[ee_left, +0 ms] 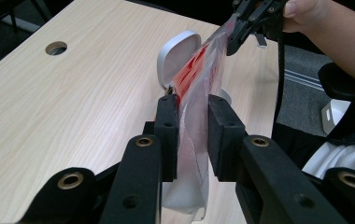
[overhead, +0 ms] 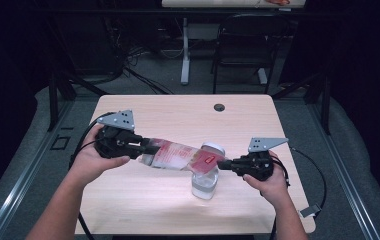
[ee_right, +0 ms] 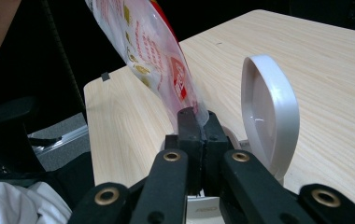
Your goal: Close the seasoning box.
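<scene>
Spillage is my main worry here. On the left, my left gripper (overhead: pixel 145 148) has its jaws either side of the bag's (overhead: pixel 180 156) fat end; in the left gripper view one pad lies against the film and the other looks barely on it, so I judge that hold loose. If it gives, that end drops and the bag swings away from the jar (overhead: pixel 205 181).

The bag hangs stretched between both hands, tilted over the open jar, whose lid (ee_right: pixel 270 114) stands flipped up. A sagging middle could knock that lid or tip the jar on the table (overhead: pixel 178 110).

On the right, my right gripper (overhead: pixel 226 163) is pressed tight on the bag's lower corner, just above the jar mouth. Tug too hard and I think the film tears or slips, scattering contents across the table.
</scene>
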The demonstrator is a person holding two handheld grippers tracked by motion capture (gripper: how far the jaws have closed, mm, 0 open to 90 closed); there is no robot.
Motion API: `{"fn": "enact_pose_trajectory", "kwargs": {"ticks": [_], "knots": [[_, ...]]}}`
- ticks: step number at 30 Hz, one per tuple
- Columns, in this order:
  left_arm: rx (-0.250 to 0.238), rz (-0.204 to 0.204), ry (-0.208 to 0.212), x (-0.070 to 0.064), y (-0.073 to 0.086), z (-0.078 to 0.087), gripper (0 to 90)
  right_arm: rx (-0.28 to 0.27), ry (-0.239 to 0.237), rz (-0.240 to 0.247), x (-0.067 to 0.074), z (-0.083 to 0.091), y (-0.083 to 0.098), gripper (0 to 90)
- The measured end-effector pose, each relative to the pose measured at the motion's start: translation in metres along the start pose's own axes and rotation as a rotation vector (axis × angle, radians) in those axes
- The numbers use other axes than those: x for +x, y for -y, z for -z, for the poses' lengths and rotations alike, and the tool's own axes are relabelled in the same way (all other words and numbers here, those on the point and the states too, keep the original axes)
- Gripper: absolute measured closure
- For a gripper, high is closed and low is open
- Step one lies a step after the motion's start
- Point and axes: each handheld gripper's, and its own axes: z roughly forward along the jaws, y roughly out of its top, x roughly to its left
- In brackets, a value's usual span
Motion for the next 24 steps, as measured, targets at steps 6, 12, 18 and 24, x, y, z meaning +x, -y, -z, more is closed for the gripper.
{"fn": "enact_pose_trajectory", "kwargs": {"ticks": [6, 12, 18, 24], "knots": [[-0.002, 0.004, -0.001, 0.0004, -0.0005, -0.0004, 76.3, -0.001, 0.002, -0.001, -0.0002, -0.0001, 0.0001, 89.9], [0.002, 0.002, -0.001, 0.0004, -0.0014, -0.0004, 76.3, -0.001, 0.003, -0.002, -0.0007, -0.0001, 0.0001, 89.9], [0.003, 0.002, 0.000, 0.0004, -0.0020, -0.0006, 76.3, -0.003, 0.002, -0.005, -0.0006, -0.0003, 0.0003, 89.9], [0.002, 0.002, -0.001, 0.0008, -0.0022, -0.0009, 76.4, -0.004, 0.001, -0.006, -0.0007, -0.0003, 0.0004, 89.8]]}}
